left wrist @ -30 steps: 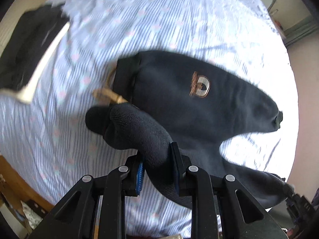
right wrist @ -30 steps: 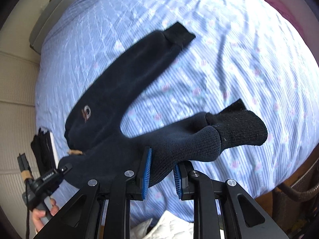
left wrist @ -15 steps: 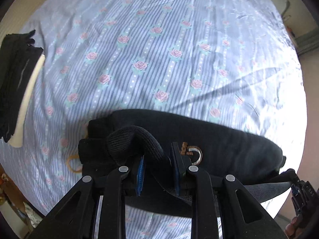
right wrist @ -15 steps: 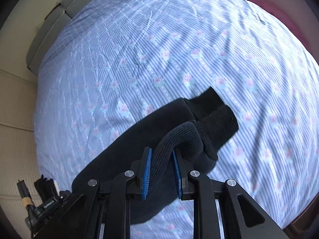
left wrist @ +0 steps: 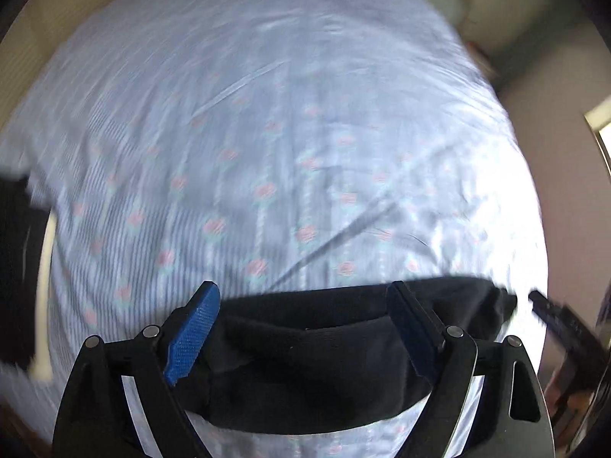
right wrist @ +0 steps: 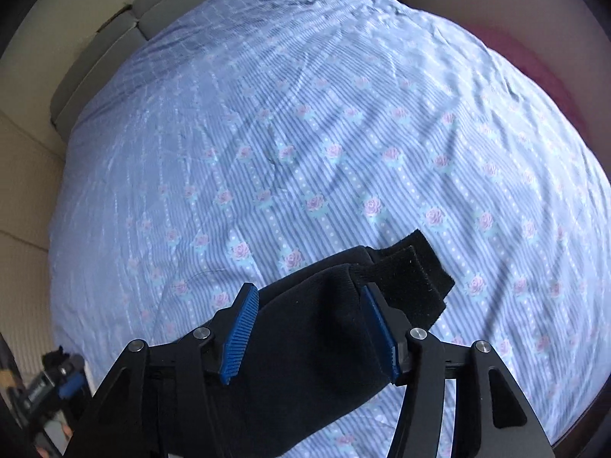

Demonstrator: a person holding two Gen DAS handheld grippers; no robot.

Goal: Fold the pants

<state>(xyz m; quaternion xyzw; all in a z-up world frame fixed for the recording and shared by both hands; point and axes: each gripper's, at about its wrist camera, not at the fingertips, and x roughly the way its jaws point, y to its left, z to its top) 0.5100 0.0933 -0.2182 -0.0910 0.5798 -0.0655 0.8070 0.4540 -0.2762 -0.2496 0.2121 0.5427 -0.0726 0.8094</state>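
Two tools are seen above a bed (right wrist: 343, 114) covered by a blue striped sheet with pink roses. At the far left edge of the left wrist view, a dark folded stack (left wrist: 15, 267) with a pale strip lies on the sheet. The left tool (left wrist: 305, 328) is spread wide, its jaws opening, with the black pants (left wrist: 313, 374) lying folded beneath, unpressed. The right tool (right wrist: 309, 332) is likewise opening over the pants (right wrist: 305, 362), whose ribbed cuffs (right wrist: 412, 282) are laid one on another at the right.
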